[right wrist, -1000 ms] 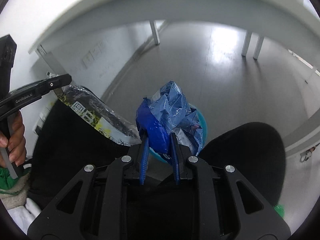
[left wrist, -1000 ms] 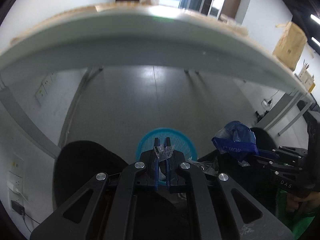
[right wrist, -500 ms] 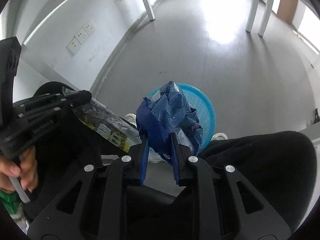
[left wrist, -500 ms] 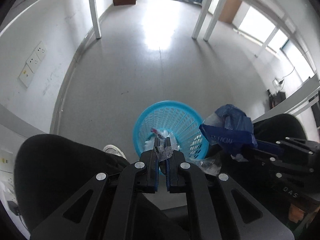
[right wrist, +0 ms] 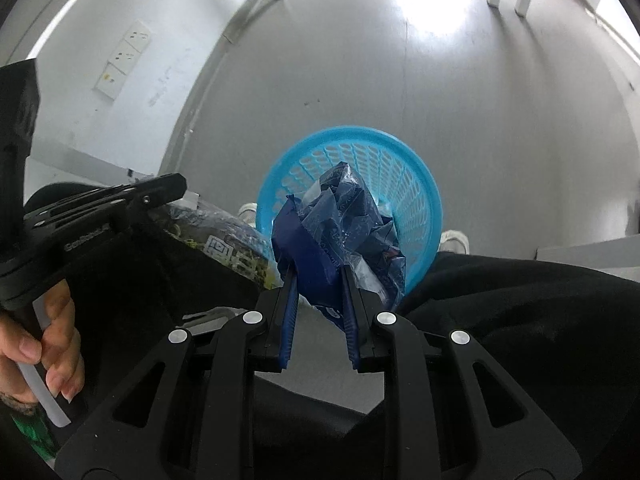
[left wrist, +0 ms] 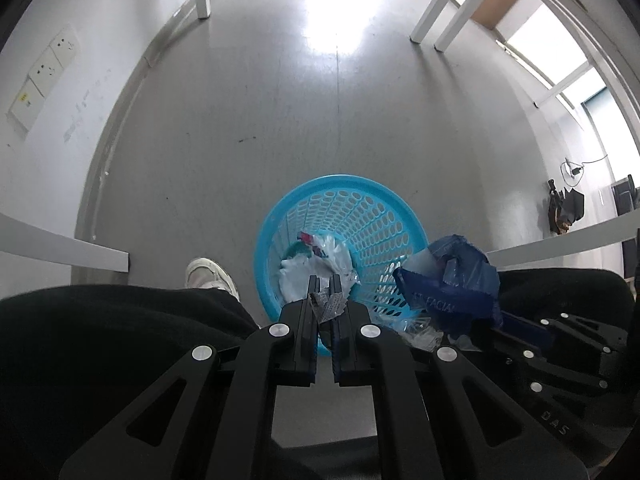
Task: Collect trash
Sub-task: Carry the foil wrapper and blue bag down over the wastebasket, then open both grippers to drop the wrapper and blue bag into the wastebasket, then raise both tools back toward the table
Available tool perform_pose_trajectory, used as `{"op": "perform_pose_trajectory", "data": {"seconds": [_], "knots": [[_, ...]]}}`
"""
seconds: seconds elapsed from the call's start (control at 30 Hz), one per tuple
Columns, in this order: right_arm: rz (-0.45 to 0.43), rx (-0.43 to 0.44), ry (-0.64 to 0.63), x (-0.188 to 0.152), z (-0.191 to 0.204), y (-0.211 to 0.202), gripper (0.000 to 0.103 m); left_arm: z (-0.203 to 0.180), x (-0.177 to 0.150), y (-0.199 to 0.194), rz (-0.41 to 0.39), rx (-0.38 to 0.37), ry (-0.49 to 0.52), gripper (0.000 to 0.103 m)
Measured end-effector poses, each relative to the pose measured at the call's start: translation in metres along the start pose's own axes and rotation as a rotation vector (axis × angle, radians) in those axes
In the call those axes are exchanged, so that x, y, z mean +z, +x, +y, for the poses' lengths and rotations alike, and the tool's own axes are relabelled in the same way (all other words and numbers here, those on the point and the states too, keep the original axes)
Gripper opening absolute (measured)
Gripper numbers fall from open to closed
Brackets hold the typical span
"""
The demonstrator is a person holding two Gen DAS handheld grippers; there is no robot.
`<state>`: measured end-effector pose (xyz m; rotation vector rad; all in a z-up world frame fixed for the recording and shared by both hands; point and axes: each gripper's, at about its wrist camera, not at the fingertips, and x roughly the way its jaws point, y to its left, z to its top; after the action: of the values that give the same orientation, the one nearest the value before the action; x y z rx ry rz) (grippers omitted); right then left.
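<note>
The blue wrapper [right wrist: 340, 236] hides most of the basket [right wrist: 424, 200] interior; the clear wrapper's [right wrist: 224, 244] print blurs at 9 o'clock.

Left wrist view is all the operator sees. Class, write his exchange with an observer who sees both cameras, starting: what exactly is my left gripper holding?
Observer: The left gripper holds a clear wrapper printed yellow-green, with a square code.
Operator: Is the blue bag lined up with the basket?
Observer: In the right wrist view the blue bag, clamped in the right gripper, sits in front of the basket mouth.
Operator: Anything else nearby?
Observer: Another white shoe shows at the basket's right side.
</note>
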<state>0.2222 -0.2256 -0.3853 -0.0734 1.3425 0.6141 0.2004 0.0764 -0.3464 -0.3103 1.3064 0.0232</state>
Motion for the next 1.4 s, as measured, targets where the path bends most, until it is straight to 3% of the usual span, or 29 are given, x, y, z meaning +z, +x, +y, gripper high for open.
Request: {"op": "perform_pose_trajectory", "data": {"seconds": [0.33, 0.5, 0.7, 0.83, 0.93, 1.0, 1.4], "knots": [[0.099, -0.026, 0.034, 0.039, -0.013, 0.051, 0.02, -0.005, 0.023, 0.045, 0.087, 0.015, 0.009, 0.004], [0.148, 0.004, 0.101, 0.046, -0.029, 0.071, 0.02, -0.002, 0.034, 0.059, 0.107, 0.009, -0.012, 0.004], [0.167, -0.023, 0.117, 0.056, -0.035, 0.087, 0.02, -0.005, 0.044, 0.075, 0.114, 0.104, 0.019, 0.004], [0.159, -0.024, 0.13, 0.057, -0.037, 0.087, 0.024, -0.007, 0.046, 0.077, 0.116, 0.112, 0.026, 0.005], [0.145, -0.023, 0.133, 0.056, -0.038, 0.086, 0.037, -0.002, 0.048, 0.073, 0.094, 0.112, 0.007, 0.017], [0.143, -0.025, 0.129, 0.054, -0.037, 0.086, 0.038, 0.0, 0.049, 0.069, 0.078, 0.109, -0.002, 0.033], [0.102, -0.064, 0.104, 0.046, -0.03, 0.069, 0.043, 0.008, 0.042, 0.063, 0.078, 0.103, -0.05, 0.038]]}}
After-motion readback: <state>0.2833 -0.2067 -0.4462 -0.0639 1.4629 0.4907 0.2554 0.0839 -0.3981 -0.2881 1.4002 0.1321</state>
